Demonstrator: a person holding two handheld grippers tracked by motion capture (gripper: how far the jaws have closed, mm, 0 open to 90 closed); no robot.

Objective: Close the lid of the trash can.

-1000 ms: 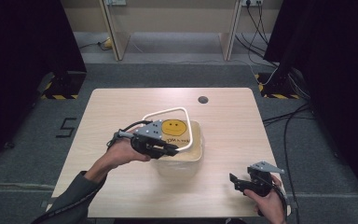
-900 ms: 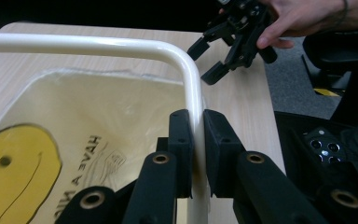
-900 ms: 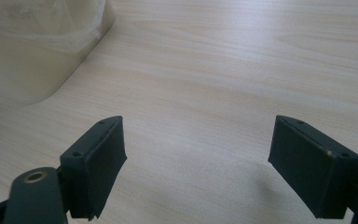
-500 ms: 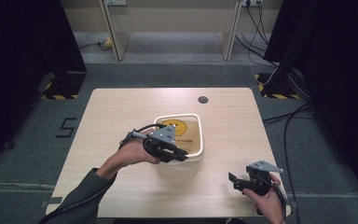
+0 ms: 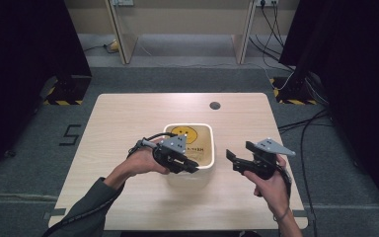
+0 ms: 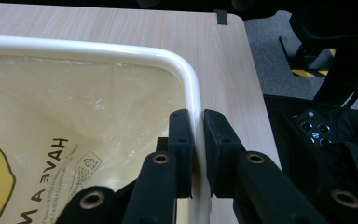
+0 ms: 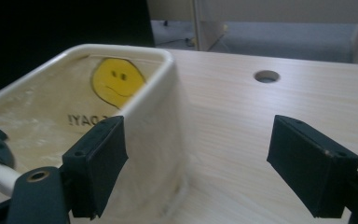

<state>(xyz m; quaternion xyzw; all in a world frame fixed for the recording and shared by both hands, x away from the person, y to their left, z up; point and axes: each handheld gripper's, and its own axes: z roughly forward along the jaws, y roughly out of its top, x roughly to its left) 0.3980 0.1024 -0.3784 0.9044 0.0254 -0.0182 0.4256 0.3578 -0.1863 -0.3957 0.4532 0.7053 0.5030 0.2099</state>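
Note:
A white square bin (image 5: 211,143) lined with a clear bag that bears a yellow smiley face stands in the middle of the wooden table (image 5: 128,113). My left gripper (image 5: 191,167) is shut on the bin's near rim. In the left gripper view its jaws (image 6: 198,128) pinch the white rim (image 6: 98,49), one pad inside and one outside. My right gripper (image 5: 238,151) hangs open just right of the bin, above the table. In the right gripper view its jaws (image 7: 200,163) stand wide apart, the left pad in front of the bin's wall (image 7: 158,107), with nothing held.
A round cable hole (image 5: 215,105) lies in the table behind the bin. Bare wood stretches to the left and right of the bin and along the front edge. Black curtains, desk legs and floor cables surround the table.
My right gripper has risen from the table's front right corner and moved left toward the bin. The bin, tilted a second ago, now sits flatter under my left gripper's grip.

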